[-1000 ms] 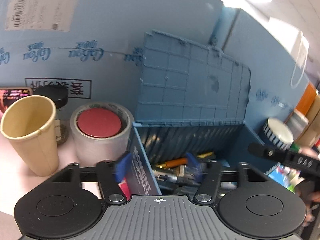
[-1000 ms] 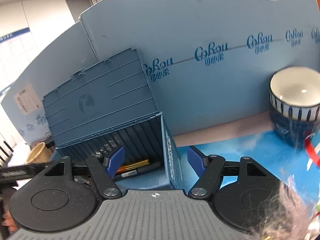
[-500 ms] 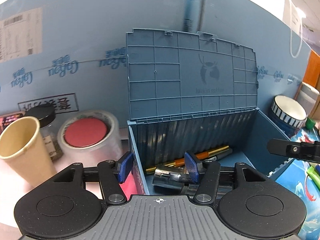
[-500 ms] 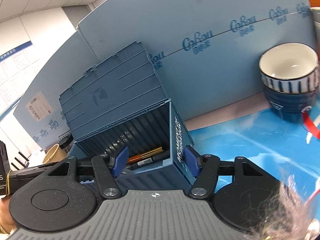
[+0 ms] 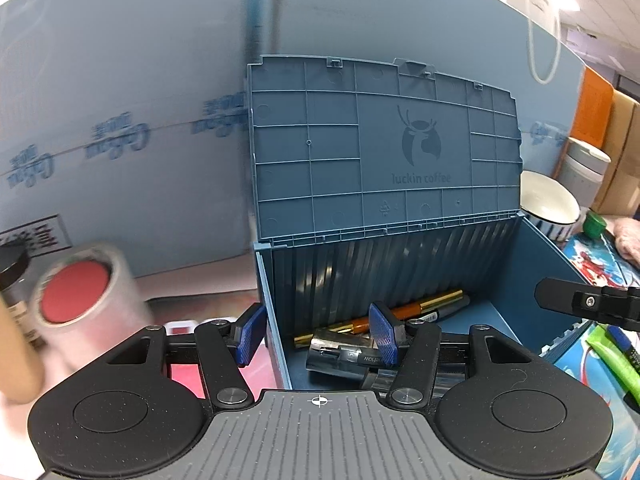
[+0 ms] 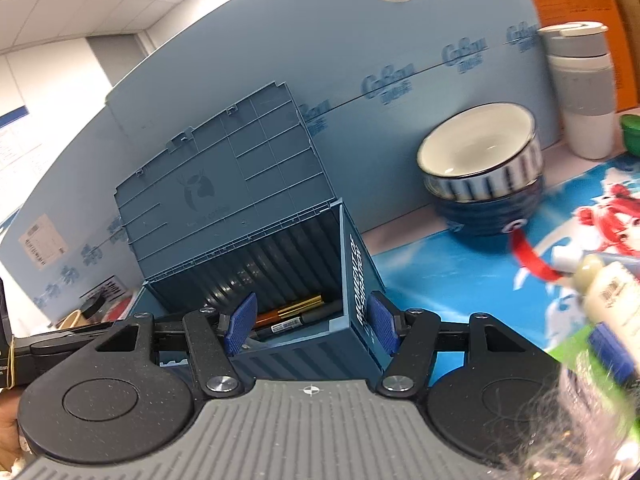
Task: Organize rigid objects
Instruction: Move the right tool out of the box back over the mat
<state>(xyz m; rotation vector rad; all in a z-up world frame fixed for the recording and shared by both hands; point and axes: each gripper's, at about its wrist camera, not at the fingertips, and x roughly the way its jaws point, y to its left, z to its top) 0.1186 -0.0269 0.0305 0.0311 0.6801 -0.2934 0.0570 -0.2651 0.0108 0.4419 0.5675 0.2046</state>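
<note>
A blue container box [image 5: 532, 264] stands with its lid [image 5: 360, 160] tipped up against the back board. Several pens and markers [image 5: 424, 306] lie on its floor. My left gripper [image 5: 317, 334] is open and straddles the box's left wall, one fingertip outside and the other inside above the pens. My right gripper [image 6: 309, 325] is open and straddles the box's right wall [image 6: 360, 280], its left fingertip inside over the pens [image 6: 296, 312]. Neither pair of pads presses on anything. Each gripper shows at the edge of the other's view.
A tape roll around a red cap [image 5: 76, 296], a black-lidded jar [image 5: 12, 276] and a paper cup stand left of the box. Stacked bowls [image 6: 480, 160], a tumbler [image 6: 584, 88], a cream bottle [image 6: 612, 292] and a green tube [image 5: 612, 360] sit to the right. Blue foam board closes the back.
The left view has swung right, so the box sits in the middle and the cup and tape have slid to the left edge. The right gripper has narrowed slightly and now straddles the box's right wall.
</note>
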